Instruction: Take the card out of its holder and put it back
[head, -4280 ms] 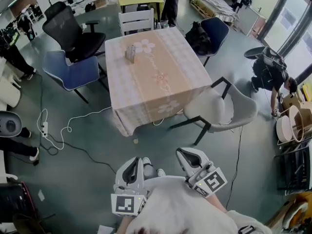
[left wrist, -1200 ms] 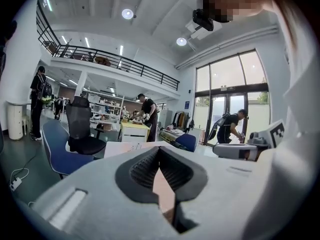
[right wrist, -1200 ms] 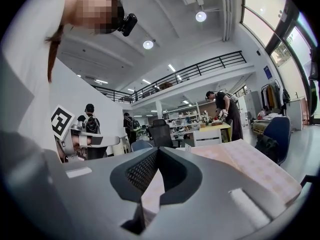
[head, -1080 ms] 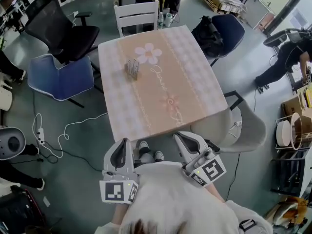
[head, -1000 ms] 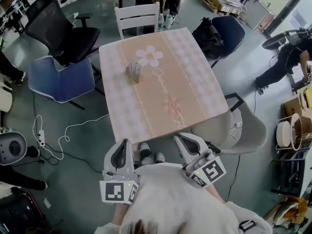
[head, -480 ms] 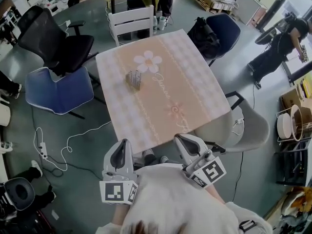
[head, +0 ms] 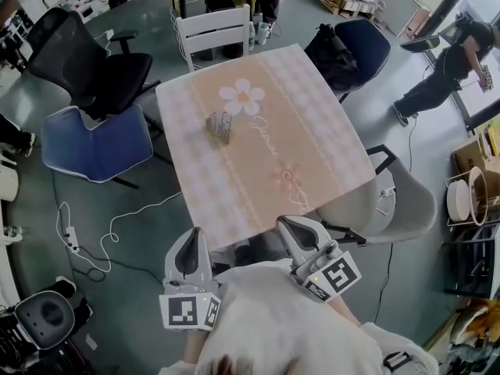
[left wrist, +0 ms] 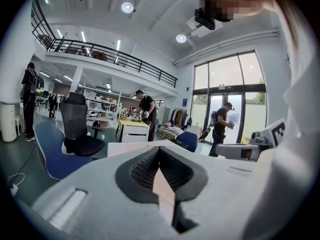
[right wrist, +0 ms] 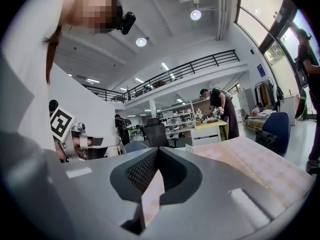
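Two grippers, both empty: the left gripper [head: 193,238] and the right gripper [head: 294,230] hang side by side at the person's chest, tips just above the near edge of the square table under a pink-beige chequered cloth with flower prints [head: 312,155]. In the left gripper view the left gripper's [left wrist: 159,151] jaws meet at the tips with nothing between them. The right gripper's [right wrist: 157,154] jaws are pressed together too, only cloth showing through the slot behind the tips. The small grey upright card holder [head: 219,126] stands well ahead of both claws, past the table's middle, slightly right of the left claw's line and left of the right claw's. Its card cannot be told apart from it at this size; I judge it to be seated inside, so the task is not yet begun. Grey shell chair [head: 406,209] sits near the right claw's outer side. Risks as I read them: the holder looks light and loose on cloth, so a one-claw pull on the card could tip or drag it unless the other claw steadies it. Closed jaws arriving at the holder would knock it over rather than grip. The long reach could also rumple the cloth and shift the holder.
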